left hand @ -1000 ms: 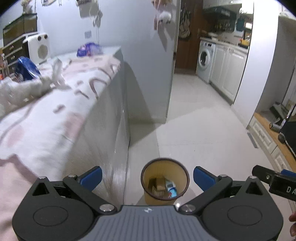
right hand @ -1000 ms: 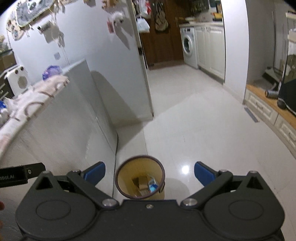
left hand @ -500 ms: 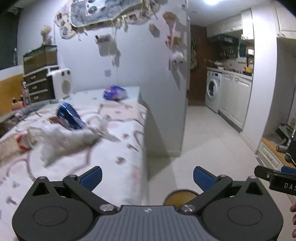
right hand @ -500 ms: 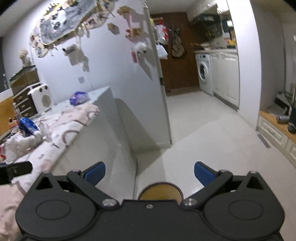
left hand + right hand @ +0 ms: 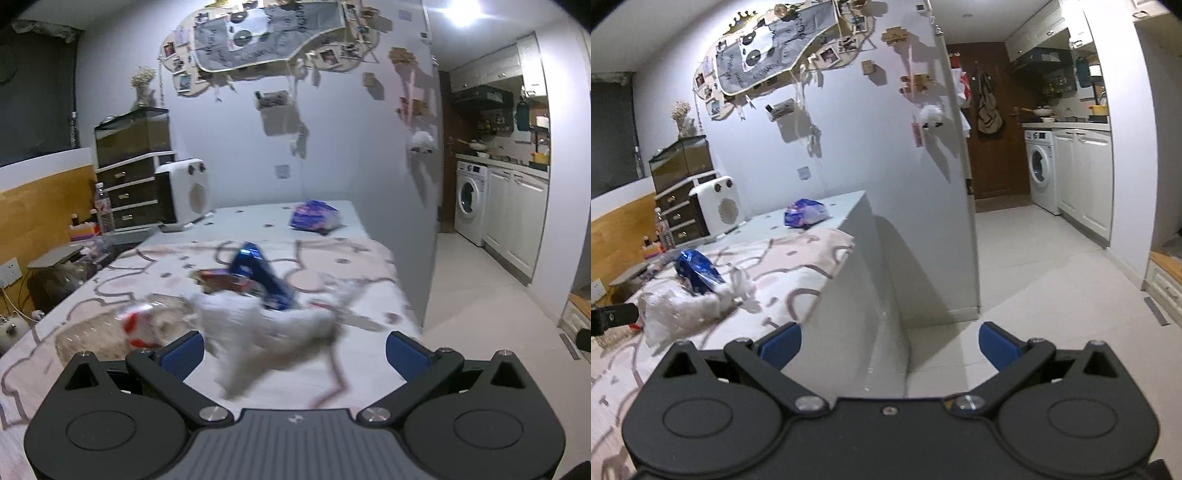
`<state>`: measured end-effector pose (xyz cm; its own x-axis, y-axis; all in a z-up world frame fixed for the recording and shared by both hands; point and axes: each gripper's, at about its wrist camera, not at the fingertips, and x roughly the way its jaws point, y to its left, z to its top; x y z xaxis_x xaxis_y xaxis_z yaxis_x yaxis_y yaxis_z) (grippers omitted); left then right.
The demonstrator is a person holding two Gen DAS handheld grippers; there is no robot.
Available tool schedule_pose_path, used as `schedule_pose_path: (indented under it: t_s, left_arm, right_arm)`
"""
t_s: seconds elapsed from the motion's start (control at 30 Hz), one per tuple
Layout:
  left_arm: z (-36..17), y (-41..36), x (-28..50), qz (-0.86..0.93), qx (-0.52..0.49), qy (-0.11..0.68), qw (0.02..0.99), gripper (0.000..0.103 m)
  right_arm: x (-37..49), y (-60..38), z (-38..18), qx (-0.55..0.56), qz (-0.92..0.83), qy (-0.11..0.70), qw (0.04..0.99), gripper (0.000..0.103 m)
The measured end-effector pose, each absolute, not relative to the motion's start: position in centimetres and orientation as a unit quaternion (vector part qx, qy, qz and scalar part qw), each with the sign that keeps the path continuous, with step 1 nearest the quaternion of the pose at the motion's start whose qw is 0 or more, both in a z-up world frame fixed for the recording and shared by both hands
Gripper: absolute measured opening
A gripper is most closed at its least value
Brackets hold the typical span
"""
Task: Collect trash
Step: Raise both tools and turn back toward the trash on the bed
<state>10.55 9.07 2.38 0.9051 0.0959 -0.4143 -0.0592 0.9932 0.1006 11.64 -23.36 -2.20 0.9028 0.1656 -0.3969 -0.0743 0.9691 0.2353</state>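
The left tool (image 5: 294,349) is open wide and holds nothing. It hangs over the surface (image 5: 369,254), which has a pink and white cloth (image 5: 92,295) on it. Right in front of it, at 12 o'clock, lies a white plastic bag (image 5: 258,325), all crumpled and blurry. Just behind the bag is a shiny blue wrapper (image 5: 264,277). At 10 o'clock sits something red and white (image 5: 135,325), maybe a clear bottle with a label. Far back at 12 o'clock is a blue and purple bag (image 5: 314,219).

The right tool (image 5: 889,343) is open wide too, and empty. It points past the edge of the surface, toward the white floor (image 5: 1052,266). The trash pile is at its 10 o'clock.
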Motion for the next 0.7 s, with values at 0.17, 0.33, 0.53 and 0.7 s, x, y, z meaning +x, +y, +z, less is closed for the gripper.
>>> schedule_pose_path:
  t_s: [0.17, 0.33, 0.53, 0.7]
  left_arm:
    - [2.2, 15.6, 12.1, 0.054, 0.032, 0.208, 0.976, 0.103]
    - [1.3, 21.9, 13.3, 0.068, 0.014, 0.218, 0.974, 0.103]
    - [0.5, 28.2, 14.4, 0.093, 0.031, 0.224, 0.97, 0.103]
    - [-0.3, 32.5, 15.1, 0.085, 0.049, 0.245, 0.964, 0.103]
  right_arm:
    - [13.3, -20.1, -2.0, 0.101, 0.083, 0.214, 0.968, 0.103]
    - [15.2, -16.1, -1.9, 0.085, 0.104, 0.222, 0.966, 0.103]
    - [17.8, -10.3, -0.8, 0.077, 0.138, 0.24, 0.958, 0.103]
    - [20.1, -5.3, 1.0, 0.09, 0.157, 0.252, 0.951, 0.103]
